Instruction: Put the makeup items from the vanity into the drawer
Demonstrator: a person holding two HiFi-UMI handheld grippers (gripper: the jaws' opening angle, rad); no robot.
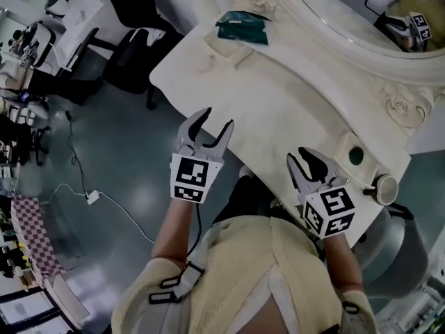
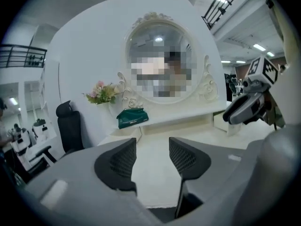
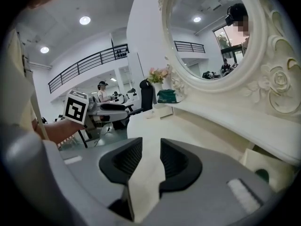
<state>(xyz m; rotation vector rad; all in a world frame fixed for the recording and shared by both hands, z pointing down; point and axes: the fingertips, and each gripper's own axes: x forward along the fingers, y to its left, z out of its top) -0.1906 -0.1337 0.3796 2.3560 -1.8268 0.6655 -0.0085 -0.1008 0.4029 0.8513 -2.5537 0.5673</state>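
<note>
Left gripper [image 2: 152, 145], jaws apart; white floor cable [image 1: 92, 197] only in head view.

I read the left gripper [image 1: 217, 122] as open: its jaws stand wide apart, and the gap between the pads is empty. The right gripper [image 1: 299, 154] is also open, with a narrower gap and nothing in it. Both grippers point forward and tilt slightly downward. They sit side by side but well apart, the left one slightly further forward. The left forearm [image 1: 169, 232] and the right forearm [image 1: 342, 263] reach out from the torso, each hand gripping behind its gripper.
</note>
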